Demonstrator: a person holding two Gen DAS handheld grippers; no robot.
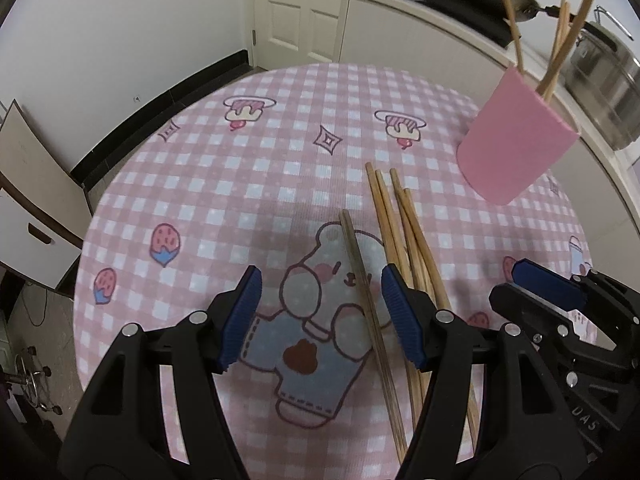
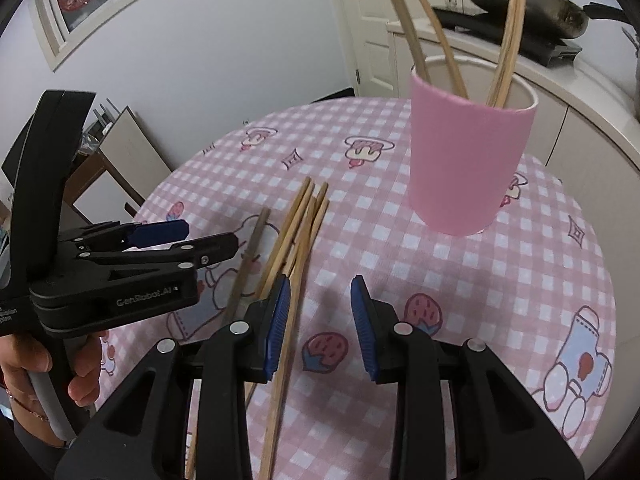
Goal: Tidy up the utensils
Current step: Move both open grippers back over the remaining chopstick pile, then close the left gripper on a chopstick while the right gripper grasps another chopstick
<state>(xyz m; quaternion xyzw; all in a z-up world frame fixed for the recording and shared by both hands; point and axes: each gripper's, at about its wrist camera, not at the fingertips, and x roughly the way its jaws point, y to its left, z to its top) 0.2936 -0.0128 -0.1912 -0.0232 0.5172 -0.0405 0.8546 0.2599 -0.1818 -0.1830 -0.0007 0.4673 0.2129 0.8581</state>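
Observation:
Several pale wooden chopsticks (image 1: 400, 232) lie in a loose bundle on the pink checked tablecloth (image 1: 208, 184). A darker single chopstick (image 1: 360, 280) lies just left of them. My left gripper (image 1: 320, 316) hovers open above the cloth; the dark chopstick runs between its jaws near the right pad, untouched. In the right wrist view my right gripper (image 2: 320, 328) is open over the near ends of the pale chopsticks (image 2: 300, 232), one stick passing beside its left pad. A pink cup (image 2: 468, 152) stands upright beyond, with chopsticks inside.
The round table's edge (image 1: 132, 168) curves away at left. Behind the pink cup (image 1: 516, 140) a white counter holds a wok (image 2: 528, 4) and a steel pot (image 1: 604, 80). The left gripper (image 2: 180, 240), in a person's hand (image 2: 84, 364), is close on the right gripper's left.

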